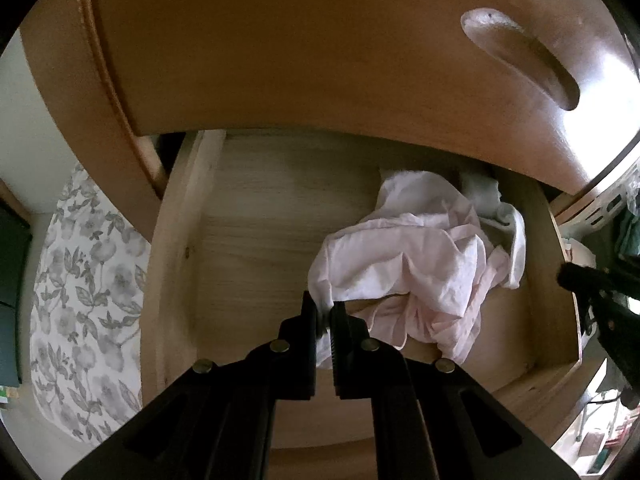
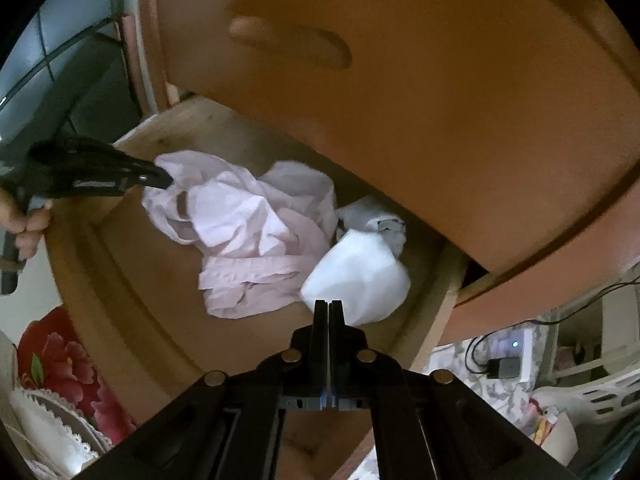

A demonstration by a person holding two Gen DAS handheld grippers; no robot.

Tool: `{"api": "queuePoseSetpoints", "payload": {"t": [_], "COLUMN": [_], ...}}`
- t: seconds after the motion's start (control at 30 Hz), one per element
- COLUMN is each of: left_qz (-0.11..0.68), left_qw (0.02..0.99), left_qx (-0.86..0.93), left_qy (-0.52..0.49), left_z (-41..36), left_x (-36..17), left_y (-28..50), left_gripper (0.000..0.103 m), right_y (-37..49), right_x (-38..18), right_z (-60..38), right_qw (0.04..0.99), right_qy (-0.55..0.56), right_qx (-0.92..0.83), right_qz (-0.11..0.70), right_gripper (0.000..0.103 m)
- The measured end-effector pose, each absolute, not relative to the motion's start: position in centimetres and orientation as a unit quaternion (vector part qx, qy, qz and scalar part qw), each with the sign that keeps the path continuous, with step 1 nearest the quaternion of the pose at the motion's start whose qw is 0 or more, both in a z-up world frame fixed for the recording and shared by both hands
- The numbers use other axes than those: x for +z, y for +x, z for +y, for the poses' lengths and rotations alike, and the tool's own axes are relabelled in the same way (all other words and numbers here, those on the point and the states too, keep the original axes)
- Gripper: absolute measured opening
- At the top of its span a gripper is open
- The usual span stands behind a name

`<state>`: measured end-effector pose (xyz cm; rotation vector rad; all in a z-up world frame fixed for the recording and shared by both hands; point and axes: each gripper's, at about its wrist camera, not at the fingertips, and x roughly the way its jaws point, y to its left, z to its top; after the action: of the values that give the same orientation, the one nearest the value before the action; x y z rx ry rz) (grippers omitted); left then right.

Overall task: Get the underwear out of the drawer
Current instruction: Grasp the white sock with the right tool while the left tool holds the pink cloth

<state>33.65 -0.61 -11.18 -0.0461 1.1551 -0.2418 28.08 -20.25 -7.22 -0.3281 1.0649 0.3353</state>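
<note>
An open wooden drawer [image 1: 176, 240] holds a crumpled pale pink underwear garment [image 1: 420, 256], a white piece [image 2: 360, 280] and a small grey item [image 2: 384, 220]. My left gripper [image 1: 325, 312] is shut on the near left edge of the pink underwear, and a fold of cloth shows between its pads. In the right wrist view the same left gripper [image 2: 162, 178] pinches the pink underwear [image 2: 256, 224] at its far left corner. My right gripper [image 2: 328, 305] is shut with nothing between its fingers, its tips just in front of the white piece. It also shows at the drawer's right wall [image 1: 568, 276].
A closed upper drawer front [image 1: 320, 40] with a carved handle recess [image 1: 520, 60] overhangs the back of the open drawer. A floral cloth [image 1: 80, 280] lies left of the cabinet. A hand [image 2: 24, 220] grips the left tool. Cables, a charger [image 2: 500, 366] and a white basket [image 2: 600, 392] sit at the right.
</note>
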Motion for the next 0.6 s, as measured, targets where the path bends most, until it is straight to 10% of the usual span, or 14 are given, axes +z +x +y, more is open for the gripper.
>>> {"api": "queuePoseSetpoints", "payload": {"t": [0.13,0.27,0.6], "left_qz": [0.537,0.535,0.536], "left_qw": [0.835,0.835,0.833], "left_qx": [-0.113,-0.118,-0.131], "left_qy": [-0.033,-0.038,-0.043], "left_z": [-0.1,0.2,0.4], "left_x": [-10.9,-11.0,-11.1], "left_y": [33.4,32.9,32.7], "left_gripper": [0.005,0.005,0.005], "right_y": [29.9,31.0,32.8], "right_x": [-8.2,-8.7,-11.1], "right_z": [-19.9,-19.0,-16.4], "right_qw": [0.826,0.823,0.794], "right_qy": [-0.156,-0.177,-0.261], "right_qx": [0.149,0.144,0.119], "right_qz": [0.521,0.521,0.536], "right_gripper": [0.010,0.045,0.055]}}
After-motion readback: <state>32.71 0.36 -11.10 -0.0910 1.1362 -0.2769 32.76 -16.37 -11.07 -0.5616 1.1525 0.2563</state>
